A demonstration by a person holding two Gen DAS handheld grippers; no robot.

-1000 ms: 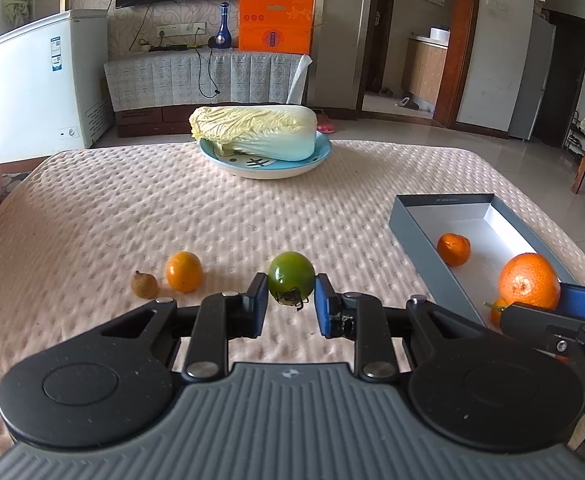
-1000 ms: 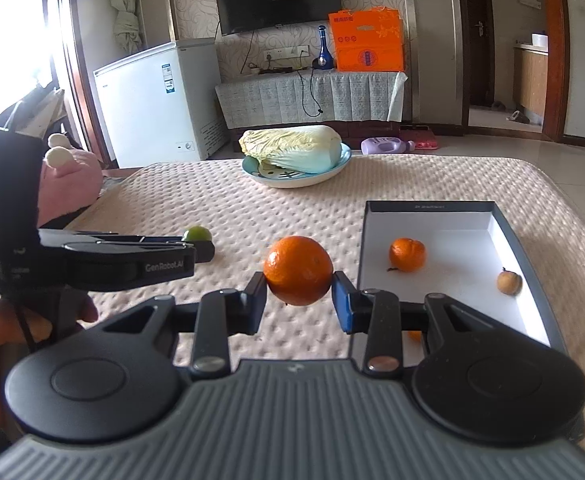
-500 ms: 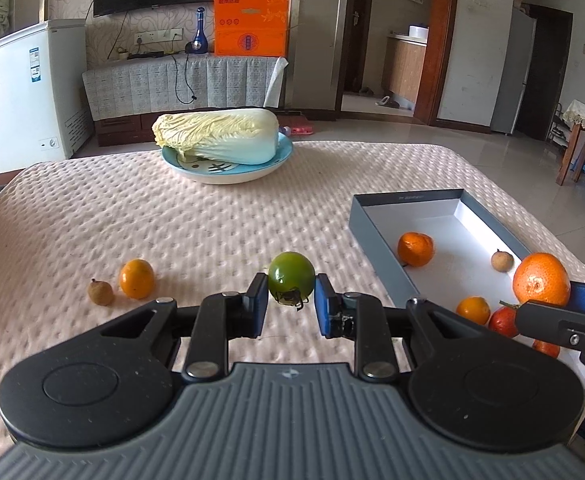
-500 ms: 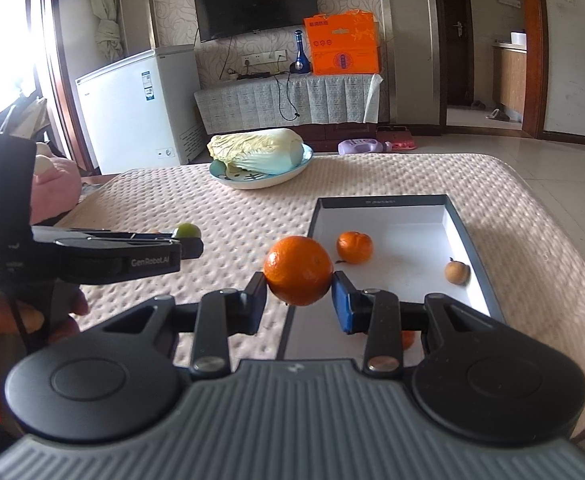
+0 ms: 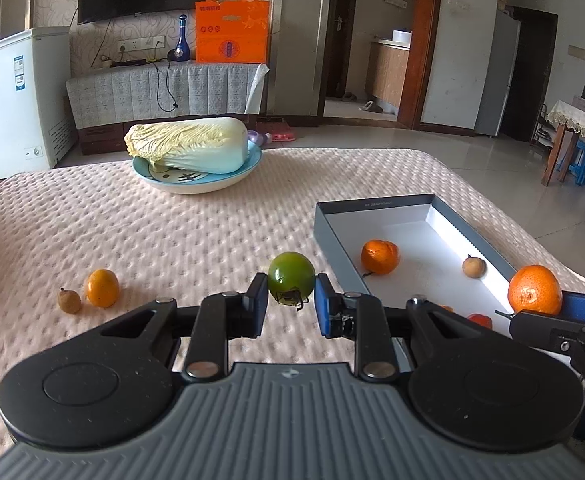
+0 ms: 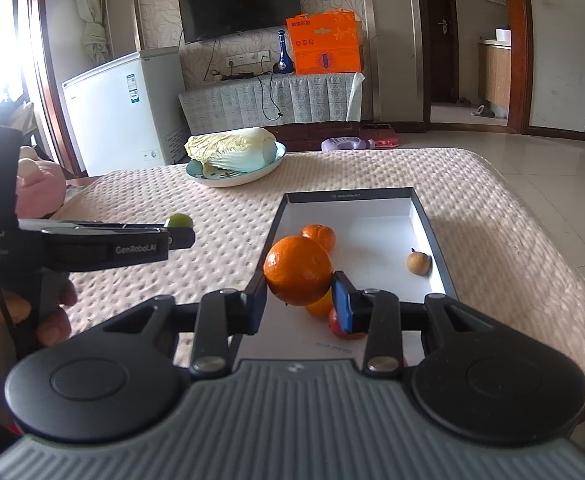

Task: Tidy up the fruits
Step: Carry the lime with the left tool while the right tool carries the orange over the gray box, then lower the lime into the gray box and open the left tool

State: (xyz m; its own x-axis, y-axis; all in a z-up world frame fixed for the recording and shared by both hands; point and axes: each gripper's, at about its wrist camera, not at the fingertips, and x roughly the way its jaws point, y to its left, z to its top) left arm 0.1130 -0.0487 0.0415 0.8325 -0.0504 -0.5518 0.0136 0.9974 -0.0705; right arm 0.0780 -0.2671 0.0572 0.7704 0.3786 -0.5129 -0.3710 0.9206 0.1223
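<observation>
My left gripper (image 5: 291,300) is shut on a green tomato (image 5: 291,277), held above the cloth just left of the grey box (image 5: 332,236). My right gripper (image 6: 298,294) is shut on a large orange (image 6: 297,270), held over the near left part of the box (image 6: 432,232). The box holds a mandarin (image 5: 379,256), a small brown fruit (image 5: 473,267), a small orange fruit (image 6: 319,307) and a red fruit (image 6: 338,329). A small orange (image 5: 102,288) and a brown fruit (image 5: 69,301) lie on the cloth at left.
A blue plate (image 5: 196,182) with a napa cabbage (image 5: 188,148) stands at the far middle of the table. The pink dimpled tablecloth (image 5: 132,236) covers the table. A white freezer (image 6: 120,116) and a TV cabinet stand beyond.
Both grippers have moved right toward the box, each still holding its fruit. The right gripper with the orange now hangs over the box's near left part.
</observation>
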